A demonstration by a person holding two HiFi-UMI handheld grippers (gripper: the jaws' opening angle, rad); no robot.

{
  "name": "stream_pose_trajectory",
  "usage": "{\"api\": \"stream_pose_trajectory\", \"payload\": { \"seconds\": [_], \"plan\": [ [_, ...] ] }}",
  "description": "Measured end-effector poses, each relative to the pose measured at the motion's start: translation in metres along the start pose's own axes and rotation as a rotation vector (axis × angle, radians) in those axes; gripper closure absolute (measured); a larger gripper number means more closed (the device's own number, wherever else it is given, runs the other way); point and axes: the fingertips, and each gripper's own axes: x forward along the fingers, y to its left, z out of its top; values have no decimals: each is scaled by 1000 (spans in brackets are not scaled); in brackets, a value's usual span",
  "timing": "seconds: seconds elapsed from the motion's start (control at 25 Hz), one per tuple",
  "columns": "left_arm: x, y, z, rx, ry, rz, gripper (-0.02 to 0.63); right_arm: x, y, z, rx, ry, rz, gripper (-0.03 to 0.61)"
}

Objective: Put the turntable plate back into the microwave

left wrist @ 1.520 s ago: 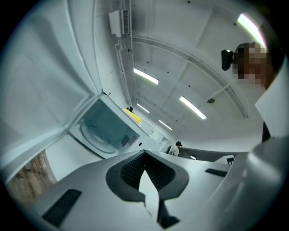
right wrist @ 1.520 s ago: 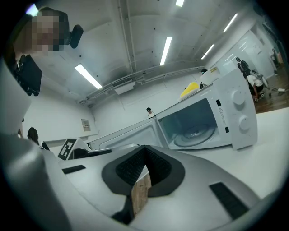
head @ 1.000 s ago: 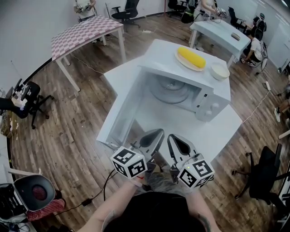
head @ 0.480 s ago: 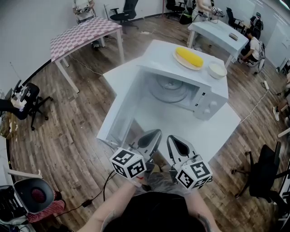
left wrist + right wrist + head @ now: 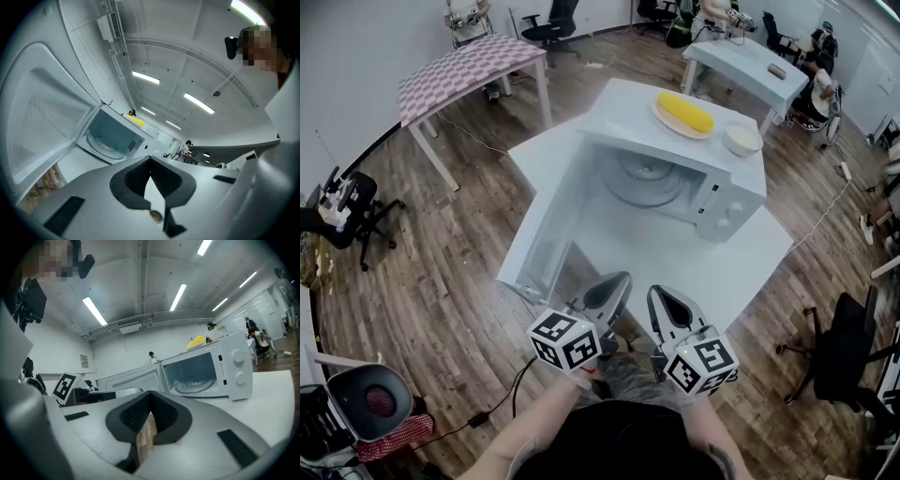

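The plate (image 5: 642,178) lies inside the microwave (image 5: 733,202), which stands on the far part of a white table (image 5: 712,272) with its door (image 5: 546,220) swung wide open to the left. On top of the microwave sit a dish with a yellow item (image 5: 682,112) and, to its right, a bowl (image 5: 742,139). The left gripper (image 5: 619,281) and right gripper (image 5: 661,292) hang side by side at the table's near edge, well short of the microwave. Each has its jaws closed together, with nothing between them.

Checked table (image 5: 469,70), white bowl (image 5: 742,139) — yellow thing (image 5: 684,112), perhaps corn
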Motion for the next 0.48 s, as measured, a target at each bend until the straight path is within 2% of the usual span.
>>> {"api": "stream_pose_trajectory", "payload": {
  "seconds": [0.2, 0.48],
  "plan": [
    [-12, 6, -7, -39, -2, 25, 601, -7, 3, -6, 2, 6, -9, 558],
    [-29, 5, -15, -49, 13, 47, 601, -16, 14, -14, 15, 6, -20, 558]
  ]
}}
